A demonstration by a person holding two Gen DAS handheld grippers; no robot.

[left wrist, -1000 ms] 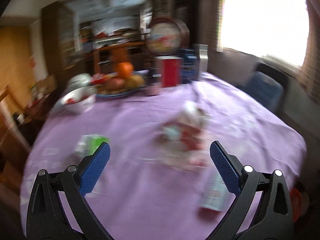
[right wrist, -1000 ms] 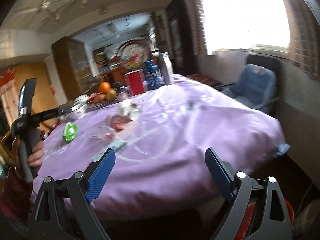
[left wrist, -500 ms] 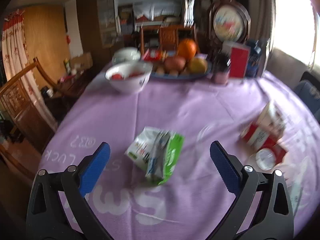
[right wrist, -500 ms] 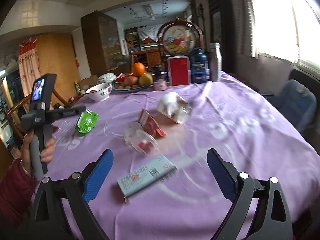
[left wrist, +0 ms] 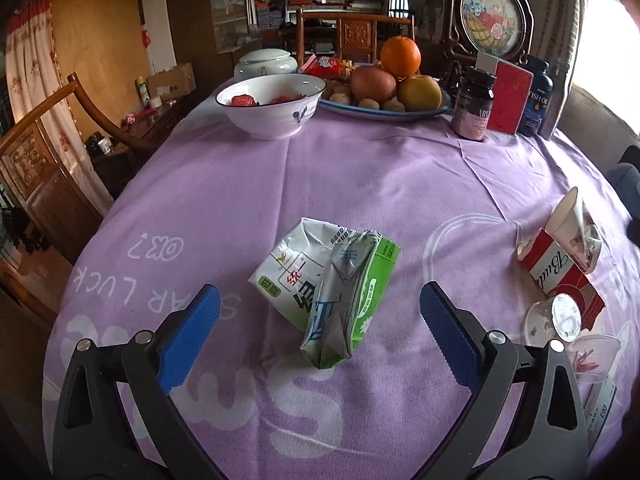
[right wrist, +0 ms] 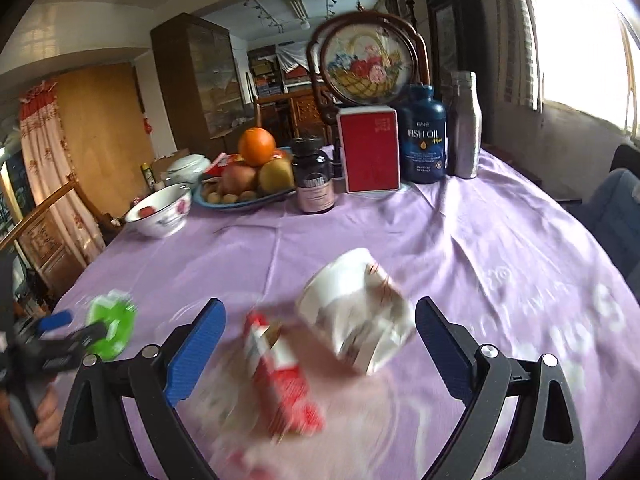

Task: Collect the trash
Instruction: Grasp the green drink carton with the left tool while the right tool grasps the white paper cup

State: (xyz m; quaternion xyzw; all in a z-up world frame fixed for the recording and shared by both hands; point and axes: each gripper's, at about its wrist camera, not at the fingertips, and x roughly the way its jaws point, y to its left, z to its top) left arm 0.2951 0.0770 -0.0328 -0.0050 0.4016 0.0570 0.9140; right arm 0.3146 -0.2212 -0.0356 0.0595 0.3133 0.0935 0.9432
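The left gripper (left wrist: 318,314) hangs with its blue pads spread wide, empty, and the crushed green-and-white carton (left wrist: 330,286) lies on the purple tablecloth (left wrist: 360,176) right between and just ahead of them. The right gripper (right wrist: 318,330) is likewise agape and holding nothing; a crumpled white paper cup (right wrist: 356,310) and a red carton (right wrist: 280,372) lie between its pads, both blurred. The risk, I judge: the green-and-white carton is folded and lopsided, so a closing pinch could catch only a loose flap and let it slip, or drag the cloth toward the white bowl (left wrist: 270,106) beyond
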